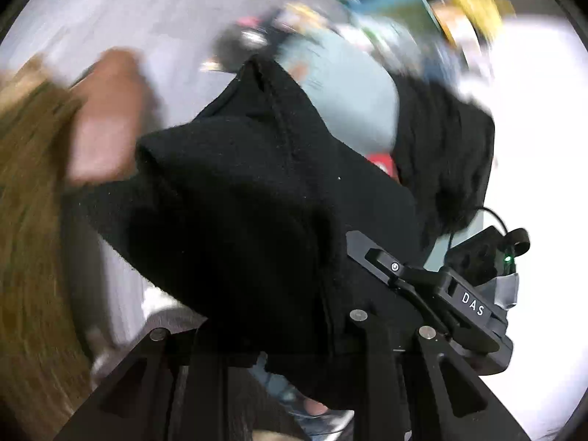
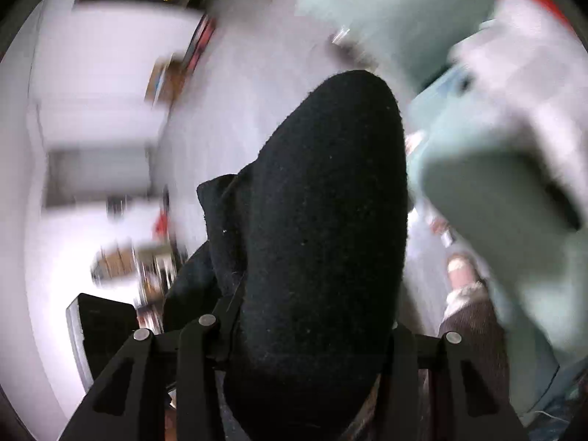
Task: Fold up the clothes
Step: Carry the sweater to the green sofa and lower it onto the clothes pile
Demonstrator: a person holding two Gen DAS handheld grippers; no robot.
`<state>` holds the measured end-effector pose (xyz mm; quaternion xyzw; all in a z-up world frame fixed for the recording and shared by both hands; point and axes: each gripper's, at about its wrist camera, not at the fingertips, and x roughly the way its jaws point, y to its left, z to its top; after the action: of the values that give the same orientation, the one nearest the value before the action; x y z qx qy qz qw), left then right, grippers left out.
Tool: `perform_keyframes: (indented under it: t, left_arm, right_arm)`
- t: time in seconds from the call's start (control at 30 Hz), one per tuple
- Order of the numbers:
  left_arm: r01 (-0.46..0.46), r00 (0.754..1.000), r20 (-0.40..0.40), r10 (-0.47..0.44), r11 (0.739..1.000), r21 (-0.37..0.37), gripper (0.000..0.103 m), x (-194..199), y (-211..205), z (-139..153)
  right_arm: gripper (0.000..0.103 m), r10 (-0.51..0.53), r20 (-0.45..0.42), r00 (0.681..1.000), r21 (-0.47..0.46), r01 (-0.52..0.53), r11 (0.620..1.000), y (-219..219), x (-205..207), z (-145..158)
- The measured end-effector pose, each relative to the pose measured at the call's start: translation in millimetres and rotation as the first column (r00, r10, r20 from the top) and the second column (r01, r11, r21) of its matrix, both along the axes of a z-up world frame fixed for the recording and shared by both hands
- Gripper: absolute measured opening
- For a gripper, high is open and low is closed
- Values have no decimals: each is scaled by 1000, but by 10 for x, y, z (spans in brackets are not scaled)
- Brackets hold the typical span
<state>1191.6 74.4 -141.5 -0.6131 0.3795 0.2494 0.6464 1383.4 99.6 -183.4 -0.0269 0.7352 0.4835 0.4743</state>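
Black garment bunched in both jaws, grippers angled down.

"DAS" in white letters on black gripper housing.

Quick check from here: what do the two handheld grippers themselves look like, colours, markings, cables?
Both are matt black with angular cut-out linkage arms and round silver pivot pins. In the left wrist view, the other gripper carries white letters "DAS", a small green light, a thin black cable and a grey taped patch. The right wrist view shows the same black frame; fingertips are hidden by black cloth.
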Motion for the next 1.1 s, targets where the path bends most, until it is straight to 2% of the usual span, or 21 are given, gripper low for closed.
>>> perform_keyframes:
  t: [0.07, 0.13, 0.23, 0.3, 0.37, 0.47, 0.53, 0.6, 0.67, 0.7, 0.77, 0.8, 0.87, 0.93, 1.0, 1.03, 1.07, 1.1]
  left_arm:
    - [106, 994, 1, -107, 994, 28, 26, 650, 30, -193]
    - [194, 981, 6, -195, 977, 86, 26, 1157, 35, -272]
    - [324, 944, 7, -331, 928, 185, 26, 1997, 81, -367]
    - [384, 916, 27, -399, 896, 222, 26, 2424, 72, -563]
    - [440, 888, 46, -458, 874, 208, 27, 2837, 64, -929]
    - [538, 842, 3, -540, 838, 95, 29, 3388, -22, -1488]
    - [573, 819, -40, -572, 818, 45, 34, 3357, -87, -1749]
    - [591, 806, -28, -591, 806, 33, 37, 3350, -93, -1843]
    - [592, 806, -10, -592, 806, -15, 41, 3356, -45, -1858]
    - [589, 808, -8, -590, 807, -49, 48, 3365, -16, -1856]
    - [589, 803, -41, -595, 801, -109, 66, 3391, 37, -1812]
    - [591, 797, -80, -599, 800, -102, 81, 3387, 67, -1768]
    - [588, 793, -161, -588, 807, -50, 81, 3330, 184, -1631]
    - [565, 806, -198, -558, 825, -20, 81, 3218, 348, -1520]
    - [501, 843, -248, -477, 864, 41, 81, 3070, 557, -1396]
    - [462, 866, -272, -420, 879, 114, 79, 2963, 649, -1294]
    - [426, 887, -282, -365, 883, 197, 76, 2804, 728, -1160]
    - [413, 898, -266, -351, 880, 234, 56, 2783, 772, -1076]
  right_arm:
    - [48, -80, 49, 996, 18, 79, 997, -74, 465, 19]
    - [48, -174, 91, 980, 49, 171, 984, -177, 940, 41]
    - [48, -326, 122, 938, 95, 316, 944, -352, 1578, -22]
    - [48, -405, 144, 903, 110, 393, 913, -457, 1922, -166]
    - [48, -474, 169, 864, 111, 461, 881, -558, 2234, -340]
    - [49, -527, 200, 826, 8, 536, 844, -717, 2403, -787]
    - [58, -556, 164, 814, -70, 572, 817, -864, 2391, -1119]
    - [88, -566, 138, 813, -121, 581, 805, -980, 2316, -1280]
    - [95, -595, 86, 799, -156, 601, 784, -1113, 2278, -1351]
    - [95, -619, 35, 784, -165, 616, 771, -1188, 2270, -1366]
    - [95, -653, -11, 758, -188, 639, 745, -1293, 2276, -1330]
    - [95, -663, -12, 748, -201, 648, 735, -1343, 2283, -1278]
    - [95, -669, 43, 742, -206, 662, 721, -1424, 2310, -1097]
    - [95, -665, 119, 737, -198, 674, 712, -1498, 2349, -870]
    - [95, -669, 173, 723, -171, 691, 703, -1556, 2391, -660]
    - [95, -672, 197, 714, -151, 699, 699, -1576, 2413, -558]
    - [94, -675, 222, 703, -125, 707, 696, -1627, 2383, -449]
    - [83, -678, 248, 692, -99, 714, 693, -1710, 2302, -335]
